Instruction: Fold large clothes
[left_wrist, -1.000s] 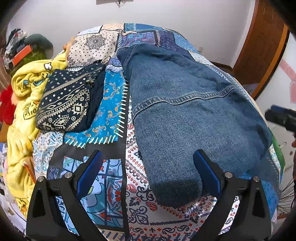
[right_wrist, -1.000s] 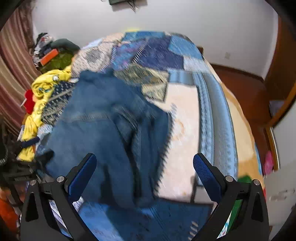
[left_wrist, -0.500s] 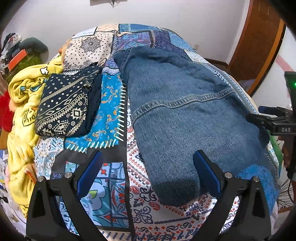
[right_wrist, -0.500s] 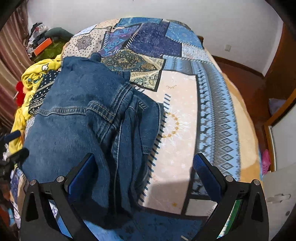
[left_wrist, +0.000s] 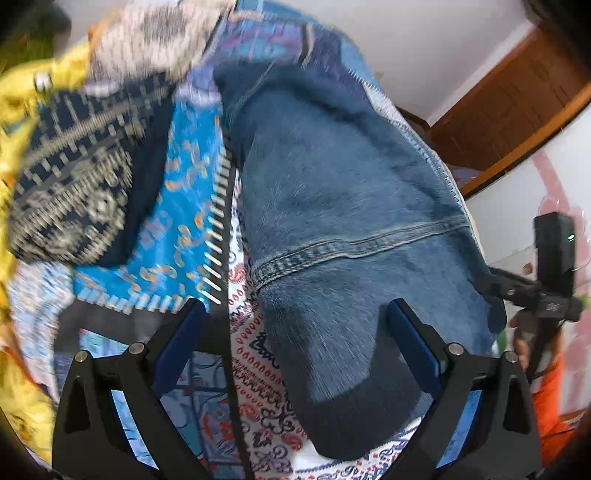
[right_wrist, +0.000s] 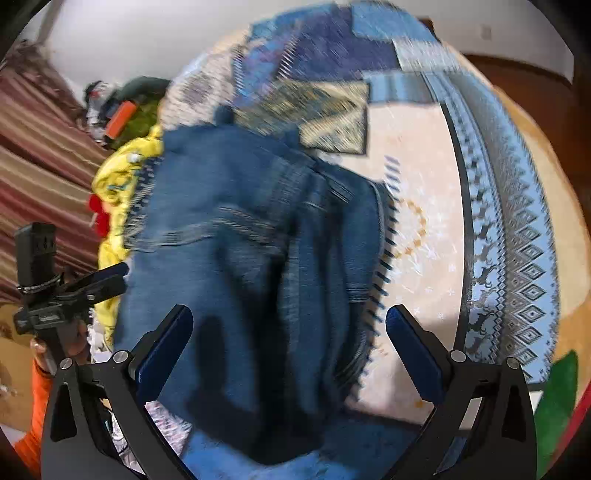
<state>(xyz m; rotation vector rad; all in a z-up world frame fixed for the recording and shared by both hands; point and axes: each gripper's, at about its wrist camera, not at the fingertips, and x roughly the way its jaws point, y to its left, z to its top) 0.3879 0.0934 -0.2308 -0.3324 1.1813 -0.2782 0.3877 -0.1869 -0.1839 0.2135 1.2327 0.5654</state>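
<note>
A large blue denim garment (left_wrist: 351, 229) lies folded lengthwise on the patchwork bedspread (left_wrist: 184, 206). Its near end lies between the fingers of my left gripper (left_wrist: 295, 332), which is open and empty just above it. In the right wrist view the same denim (right_wrist: 251, 258) fills the middle, blurred, with its bunched right edge over a cream patch. My right gripper (right_wrist: 288, 339) is open and empty above its near end. Each gripper shows at the edge of the other's view, the right one (left_wrist: 550, 291) and the left one (right_wrist: 55, 291).
A folded dark patterned cloth (left_wrist: 81, 177) lies left of the denim, with yellow fabric (left_wrist: 22, 96) beyond it. A pile of clothes (right_wrist: 122, 107) sits at the far left corner. A wooden door (left_wrist: 517, 99) stands to the right. The bed's right edge (right_wrist: 554, 240) drops off.
Both grippers have moved closer to the near end of the denim and tilted; both views are motion-blurred. The garment has not moved. Both grippers stay open.
</note>
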